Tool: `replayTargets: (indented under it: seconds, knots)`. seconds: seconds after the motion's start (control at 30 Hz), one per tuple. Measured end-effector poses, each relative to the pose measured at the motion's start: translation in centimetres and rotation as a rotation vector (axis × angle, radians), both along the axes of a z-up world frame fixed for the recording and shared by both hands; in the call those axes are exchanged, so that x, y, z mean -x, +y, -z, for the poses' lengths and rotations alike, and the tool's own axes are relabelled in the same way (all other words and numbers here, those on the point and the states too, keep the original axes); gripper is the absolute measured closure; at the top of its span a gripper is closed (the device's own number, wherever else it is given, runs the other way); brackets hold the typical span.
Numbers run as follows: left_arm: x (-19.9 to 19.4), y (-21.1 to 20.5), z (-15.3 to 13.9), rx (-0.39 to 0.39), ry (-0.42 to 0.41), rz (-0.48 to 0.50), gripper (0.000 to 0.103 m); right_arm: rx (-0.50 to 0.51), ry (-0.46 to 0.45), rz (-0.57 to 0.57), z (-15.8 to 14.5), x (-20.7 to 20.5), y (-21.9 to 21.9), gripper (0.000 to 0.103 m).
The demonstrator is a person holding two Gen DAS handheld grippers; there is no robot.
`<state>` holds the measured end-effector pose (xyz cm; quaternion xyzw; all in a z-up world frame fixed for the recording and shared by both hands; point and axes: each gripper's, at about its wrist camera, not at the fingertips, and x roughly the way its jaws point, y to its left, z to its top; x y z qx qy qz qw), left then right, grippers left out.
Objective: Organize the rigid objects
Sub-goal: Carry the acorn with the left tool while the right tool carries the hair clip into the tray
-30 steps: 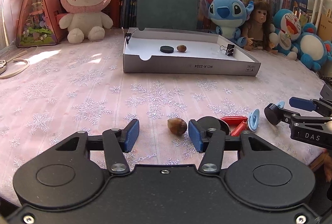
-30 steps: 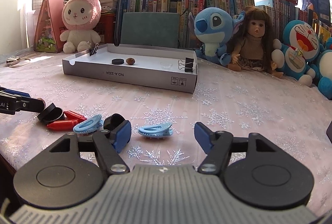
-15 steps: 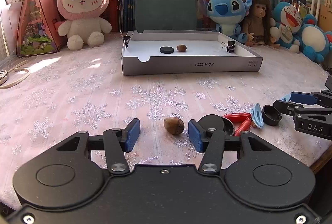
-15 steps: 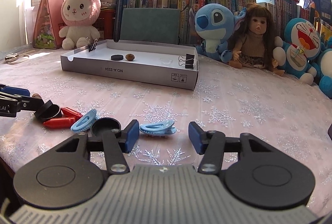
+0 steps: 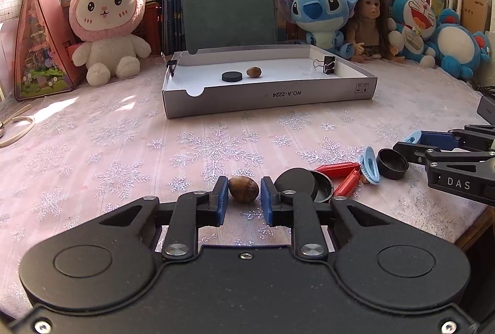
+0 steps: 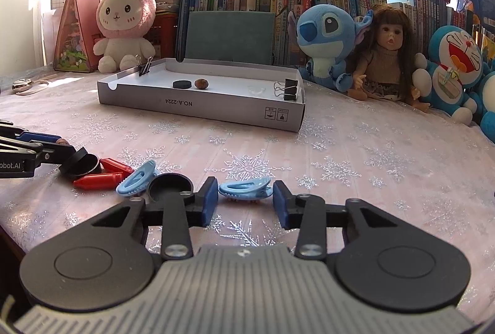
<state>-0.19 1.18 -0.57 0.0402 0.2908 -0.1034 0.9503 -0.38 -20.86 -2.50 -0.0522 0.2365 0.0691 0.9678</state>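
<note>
The left gripper [image 5: 244, 200] is clamping the brown oval nut [image 5: 243, 193] on the tablecloth [image 5: 123, 148], long axis spanning both pads. The right gripper [image 6: 244, 204] is closing around the light-blue plastic hair clip [image 6: 246, 189], lying crosswise.

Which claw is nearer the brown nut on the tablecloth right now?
Left. The left claw is shut on the brown nut, one pad on each side. The right claw is off to its right, closing around a blue clip.
</note>
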Motion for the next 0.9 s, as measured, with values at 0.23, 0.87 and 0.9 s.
replayTargets:
  seconds: [0.23,0.87,0.9]
  knots:
    - [-0.6,-0.2,-0.3,0.02,0.012,-0.011,0.083,0.007,-0.004,-0.021,-0.2,0.0,0.6,0.059]
    - [-6.3,-0.8,-5.7,0.055,-0.047,-0.033,0.084,-0.194,0.037,0.065,-3.8,-5.9,-0.8,0.059]
    - [-6.8,-0.8,-6.0,0.053,-0.05,-0.032,0.084,-0.206,0.045,0.07,-4.0,-6.4,-1.0,0.059]
